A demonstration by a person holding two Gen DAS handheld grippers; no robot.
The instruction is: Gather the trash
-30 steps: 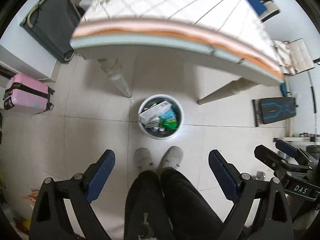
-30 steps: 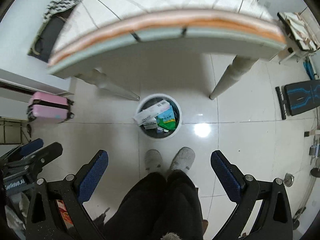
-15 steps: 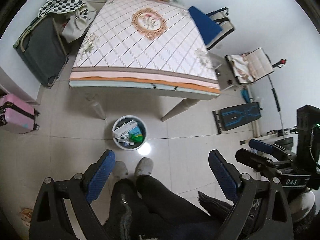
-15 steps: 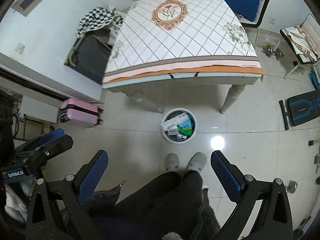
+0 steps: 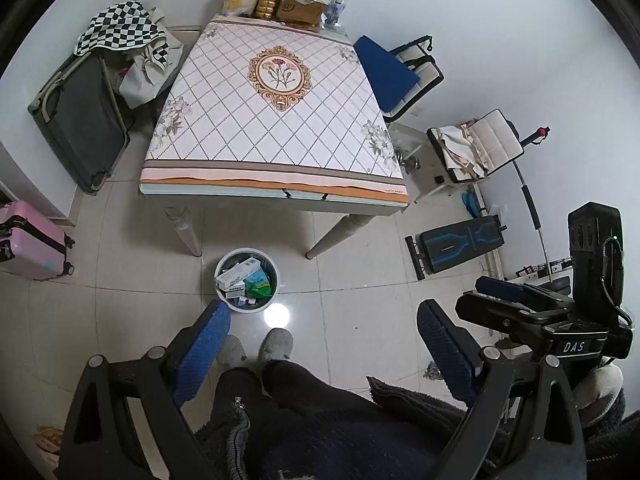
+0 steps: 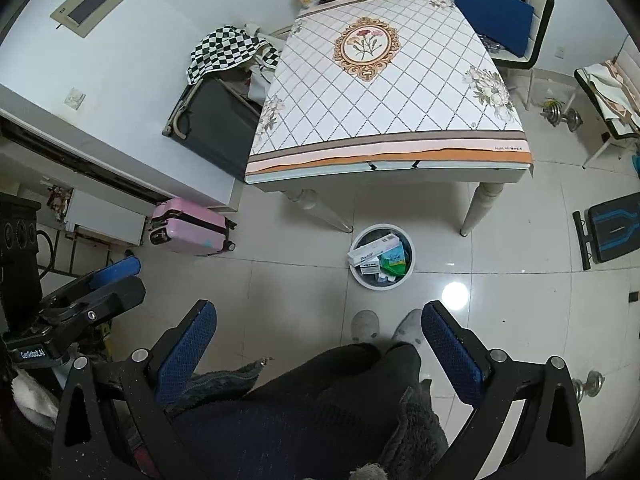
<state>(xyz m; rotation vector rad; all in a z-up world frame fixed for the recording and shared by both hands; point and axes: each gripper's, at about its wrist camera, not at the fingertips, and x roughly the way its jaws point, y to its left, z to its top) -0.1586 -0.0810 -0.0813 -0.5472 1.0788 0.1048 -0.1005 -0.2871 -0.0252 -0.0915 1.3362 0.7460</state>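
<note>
Both the left gripper (image 5: 322, 344) and right gripper (image 6: 318, 342) gape empty low in frame, while the trash bin (image 5: 246, 310) at centre holds cartons (image 5: 235, 276) and the tablecloth (image 5: 276, 120) looks bare, so collecting seems done.

Even, cool overhead light; sharp frames. A round glare spot on the glossy pale floor tiles (image 5: 277, 313) ahead of the claws; fisheye bending and dark corners.
</note>
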